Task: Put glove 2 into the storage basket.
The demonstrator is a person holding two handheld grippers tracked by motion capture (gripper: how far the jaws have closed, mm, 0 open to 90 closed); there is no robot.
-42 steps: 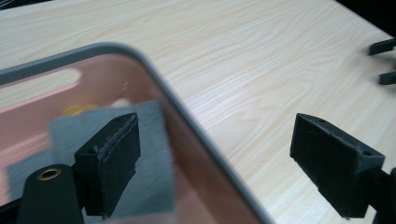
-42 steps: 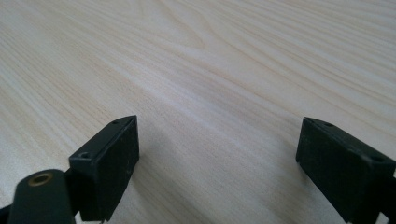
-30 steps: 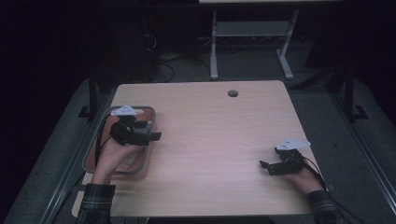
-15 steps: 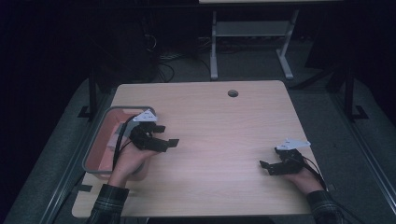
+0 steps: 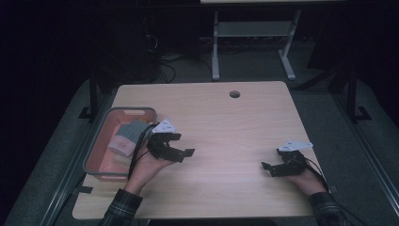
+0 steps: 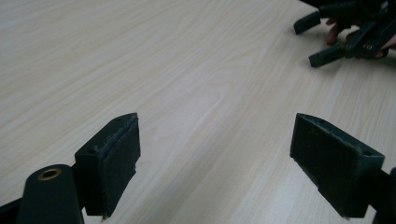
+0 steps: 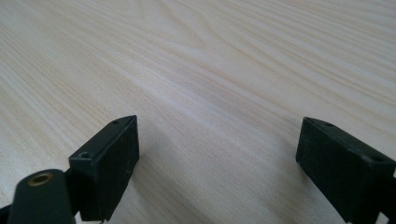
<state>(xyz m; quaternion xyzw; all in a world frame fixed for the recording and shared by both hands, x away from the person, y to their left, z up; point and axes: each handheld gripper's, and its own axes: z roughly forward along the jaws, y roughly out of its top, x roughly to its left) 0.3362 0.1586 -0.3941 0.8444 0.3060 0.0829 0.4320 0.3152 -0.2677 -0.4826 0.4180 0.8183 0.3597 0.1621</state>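
My left gripper [image 5: 183, 145] hovers low over the wooden table [image 5: 226, 122], just right of a grey-rimmed pink basket [image 5: 131, 109]. Its jaws stand open in the left gripper view [image 6: 215, 158], with bare wood between them. Folded cloths lie in the basket: a grey one [image 5: 134, 130] and a pale pink one [image 5: 121, 143]. My right gripper [image 5: 269, 168] rests near the table's front right, open, also over bare wood [image 7: 219, 163]. In the left gripper view, the right gripper [image 6: 310, 42] sits far off at the top right with fingers of a hand behind it.
A round cable hole [image 5: 234, 94] sits near the table's far edge. Beyond the table stands a white metal frame [image 5: 254, 28] on a dark floor with cables. The basket sits at the table's left edge.
My left gripper has moved from over the basket rightward onto the bare table, uncovering the cloths. The right gripper has stayed where it was.
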